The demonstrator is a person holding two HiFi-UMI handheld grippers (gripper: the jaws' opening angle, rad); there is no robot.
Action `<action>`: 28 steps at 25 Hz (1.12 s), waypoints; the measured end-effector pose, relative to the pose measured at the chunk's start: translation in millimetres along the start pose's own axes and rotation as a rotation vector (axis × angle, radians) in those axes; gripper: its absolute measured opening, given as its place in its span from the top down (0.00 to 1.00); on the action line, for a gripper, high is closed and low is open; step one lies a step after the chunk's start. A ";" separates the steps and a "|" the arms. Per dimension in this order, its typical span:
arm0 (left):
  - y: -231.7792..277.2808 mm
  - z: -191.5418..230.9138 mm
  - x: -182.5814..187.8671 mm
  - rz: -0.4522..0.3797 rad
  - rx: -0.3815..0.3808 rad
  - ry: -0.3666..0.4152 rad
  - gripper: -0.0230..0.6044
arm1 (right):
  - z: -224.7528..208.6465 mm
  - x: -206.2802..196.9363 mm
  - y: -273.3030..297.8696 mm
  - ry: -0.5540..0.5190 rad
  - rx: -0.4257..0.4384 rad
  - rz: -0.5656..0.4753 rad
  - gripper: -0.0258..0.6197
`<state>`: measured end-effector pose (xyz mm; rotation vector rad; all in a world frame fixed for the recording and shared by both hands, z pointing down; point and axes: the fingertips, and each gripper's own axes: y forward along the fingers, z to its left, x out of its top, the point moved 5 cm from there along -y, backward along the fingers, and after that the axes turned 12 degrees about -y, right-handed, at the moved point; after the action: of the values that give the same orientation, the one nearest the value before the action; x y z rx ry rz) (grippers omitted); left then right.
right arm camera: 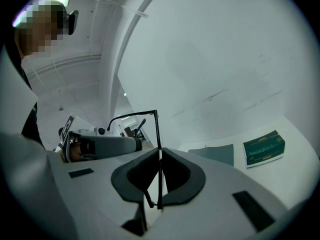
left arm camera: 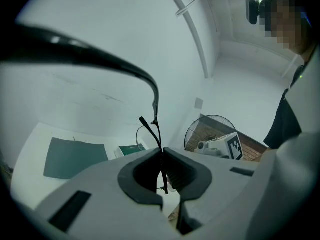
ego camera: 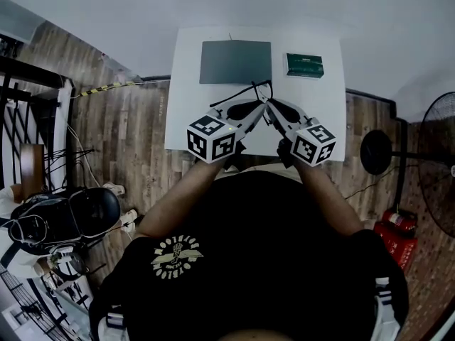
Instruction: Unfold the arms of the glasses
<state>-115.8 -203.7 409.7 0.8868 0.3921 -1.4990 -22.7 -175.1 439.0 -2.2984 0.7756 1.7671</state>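
Thin black glasses [ego camera: 250, 91] hang in the air over the white table [ego camera: 183, 91], held between both grippers. My left gripper [ego camera: 260, 109] is shut on a thin part of the frame [left arm camera: 158, 134], and one arm curves away up and to the left close to the camera. My right gripper [ego camera: 271, 110] is shut on another thin part [right arm camera: 157, 129], from which a black bar bends left toward the left gripper [right arm camera: 102, 145]. The right gripper's marker cube [left arm camera: 233, 145] shows in the left gripper view. The two pairs of fingertips almost meet.
A dark grey mat [ego camera: 235, 61] and a green box [ego camera: 304, 65] lie at the table's far side. A standing fan [ego camera: 437, 163] and red canisters [ego camera: 394, 226] are on the wooden floor to the right; a black helmet-like object [ego camera: 71, 219] and cables lie to the left.
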 end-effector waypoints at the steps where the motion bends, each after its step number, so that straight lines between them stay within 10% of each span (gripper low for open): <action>1: 3.6 -3.2 -0.3 -0.003 0.002 0.000 0.93 | -4.1 1.1 -3.8 0.007 0.001 -0.001 0.93; 28: 66.9 -58.3 -38.1 -0.100 0.065 -0.080 0.93 | -112.7 28.5 -71.7 0.133 0.061 -0.042 0.93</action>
<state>-38.4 -146.4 417.2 0.8656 0.3353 -1.6420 113.6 -168.7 432.2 -2.3929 0.7847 1.5634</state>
